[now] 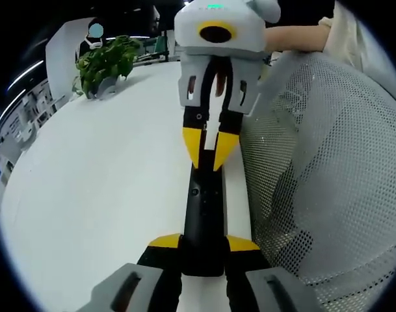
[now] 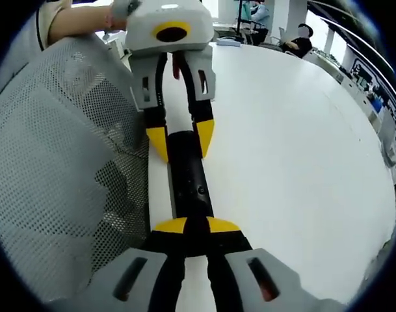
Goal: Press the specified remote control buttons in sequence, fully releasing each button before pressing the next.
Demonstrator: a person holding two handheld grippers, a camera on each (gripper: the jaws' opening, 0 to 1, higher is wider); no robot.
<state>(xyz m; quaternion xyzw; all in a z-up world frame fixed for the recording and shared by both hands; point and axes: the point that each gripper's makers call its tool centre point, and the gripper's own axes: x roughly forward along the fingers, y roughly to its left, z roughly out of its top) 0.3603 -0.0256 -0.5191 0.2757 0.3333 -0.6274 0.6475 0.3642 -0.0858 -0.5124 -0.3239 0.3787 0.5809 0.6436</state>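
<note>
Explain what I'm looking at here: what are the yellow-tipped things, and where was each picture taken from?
No robot: a person holds a handheld two-jaw gripper in each hand, each carrying a fisheye camera. In the left gripper view, the left gripper rises from the bottom, jaws shut on one end of a long black remote control; the right gripper faces it and clamps the far end. The right gripper view mirrors this. The remote lies along the edge of a white table, beside a grey mesh chair back. A potted plant stands farther off.
</note>
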